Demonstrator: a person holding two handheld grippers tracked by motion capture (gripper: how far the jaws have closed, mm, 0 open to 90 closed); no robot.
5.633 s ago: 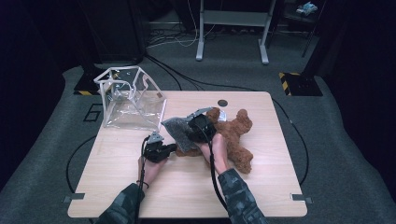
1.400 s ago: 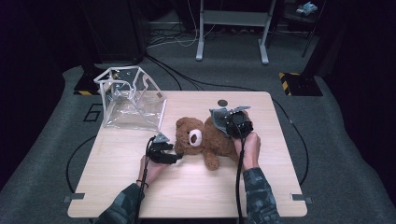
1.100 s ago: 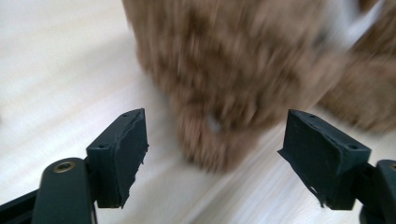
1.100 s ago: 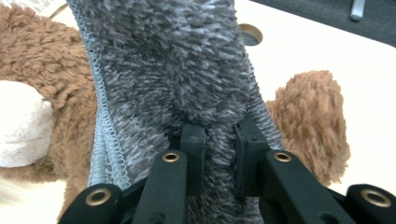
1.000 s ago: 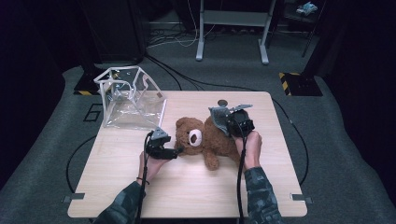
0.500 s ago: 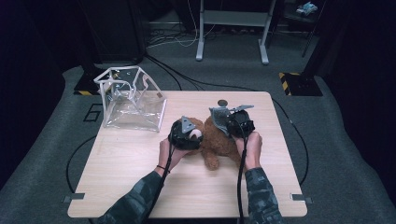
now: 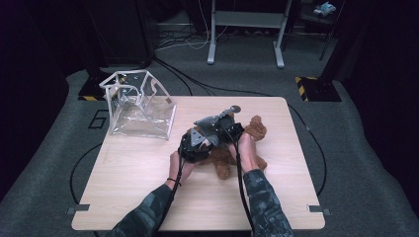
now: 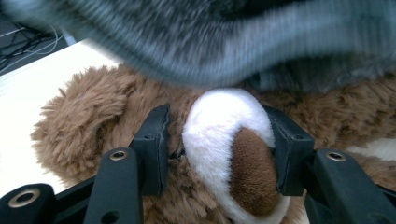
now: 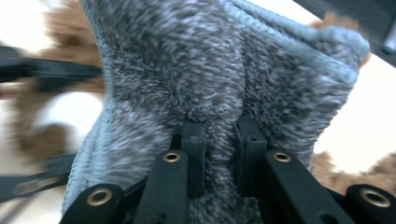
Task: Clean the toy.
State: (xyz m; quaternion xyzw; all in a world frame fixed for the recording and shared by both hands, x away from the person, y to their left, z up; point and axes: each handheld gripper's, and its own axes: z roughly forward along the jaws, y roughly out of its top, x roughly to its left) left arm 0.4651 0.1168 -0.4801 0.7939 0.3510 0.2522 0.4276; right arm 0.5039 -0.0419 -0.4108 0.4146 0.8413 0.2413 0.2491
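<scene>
The grey knitted cloth (image 8: 205,42) is blurring across the top of the left gripper view, hiding the teddy bear (image 8: 93,121) above its snout.

Camouflage sleeves, black tongs (image 8: 219,149), seemingly brass-ringed screws

Brown teddy bear (image 8: 93,121), grey knit garment (image 9: 205,74)
White muzzle (image 8: 224,121) is showing a brown nose (image 8: 252,172); the garment is looking speckled grey.

One teddy bear (image 7: 244,148), one grey knit garment (image 9: 210,79), seemingly one clear bag (image 7: 141,106).
</scene>
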